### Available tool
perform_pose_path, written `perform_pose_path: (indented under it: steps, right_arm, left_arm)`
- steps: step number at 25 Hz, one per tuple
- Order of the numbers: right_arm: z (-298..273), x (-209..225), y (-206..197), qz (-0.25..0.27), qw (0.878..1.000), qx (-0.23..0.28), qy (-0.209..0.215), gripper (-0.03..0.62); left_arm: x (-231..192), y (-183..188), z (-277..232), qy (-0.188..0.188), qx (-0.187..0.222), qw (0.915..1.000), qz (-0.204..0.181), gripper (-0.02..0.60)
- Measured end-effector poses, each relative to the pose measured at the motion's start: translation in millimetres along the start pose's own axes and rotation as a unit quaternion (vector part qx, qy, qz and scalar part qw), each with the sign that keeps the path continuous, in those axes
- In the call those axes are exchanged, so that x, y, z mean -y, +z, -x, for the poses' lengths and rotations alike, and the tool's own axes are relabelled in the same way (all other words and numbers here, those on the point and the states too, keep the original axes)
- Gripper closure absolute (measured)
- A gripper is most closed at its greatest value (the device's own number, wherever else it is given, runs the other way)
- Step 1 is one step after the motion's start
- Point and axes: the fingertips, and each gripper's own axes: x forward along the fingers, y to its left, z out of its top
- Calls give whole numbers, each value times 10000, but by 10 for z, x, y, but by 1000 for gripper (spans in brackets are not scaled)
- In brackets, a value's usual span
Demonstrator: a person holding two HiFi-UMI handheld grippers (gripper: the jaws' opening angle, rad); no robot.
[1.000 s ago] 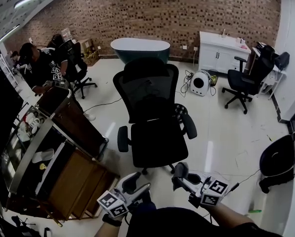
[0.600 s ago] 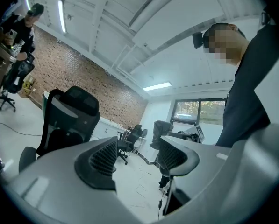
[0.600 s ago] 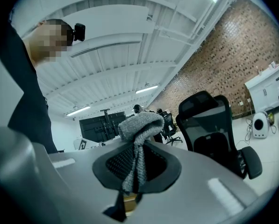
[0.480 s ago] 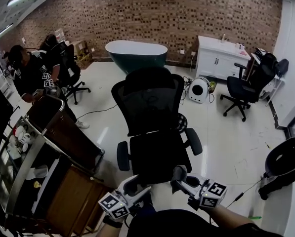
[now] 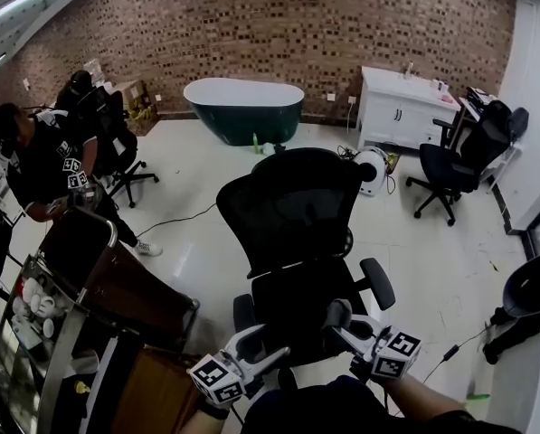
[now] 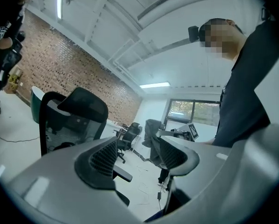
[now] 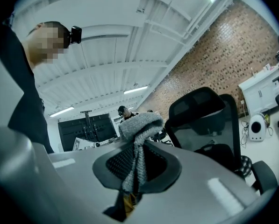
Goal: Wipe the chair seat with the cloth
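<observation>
The chair seat [image 5: 297,301] now lies just beside the left hand-held gripper [image 5: 271,344] and right hand-held gripper [image 5: 336,315], nearer than before

- cloth [image 7: 139,122] in right gripper [image 7: 138,166]: grey knit
- left gripper [image 6: 137,155]: pale grey, black ribbed pads [image 6: 104,157]
- chair [image 5: 292,211] ahead of both: black, mesh back
- tub [image 5: 243,108] beyond chair: dark green, white rim
- wall [image 5: 324,25] behind: red-brown brick

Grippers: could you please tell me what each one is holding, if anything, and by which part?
The right gripper is shut on the grey cloth, pinching a bunched strand below its bulging end; the left gripper is open, empty.
</observation>
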Motion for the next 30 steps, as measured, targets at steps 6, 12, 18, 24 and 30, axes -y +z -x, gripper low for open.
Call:
perform_pose_path:
  steps: [6, 12, 18, 24, 30]
  right_arm:
    - [-306, 185, -20, -41, 9999, -137, 9, 566]
    - [-504, 301, -60, -162, 9994, -271, 172, 566]
    - [-732, 528, -152, -73, 9967, -598, 536, 566]
    - [-1051, 960, -568, 130, 9865, -1338, 931, 566]
    - [-1669, 1509, -1357, 239, 9676, -2239, 1142, 566]
  left_arm:
    - [-320, 84, -68, -3, -24, 9999, 105, 273]
    - [-476, 68, -143, 127, -15, 9998, 172, 273]
    - [-683, -48, -307, 428, -30, 9986, 299, 273]
    - [-1079, -353, -486, 841, -142, 9947, 575, 270]
    - [-1692, -742, -482, 1255, -296, 9881, 843, 270]
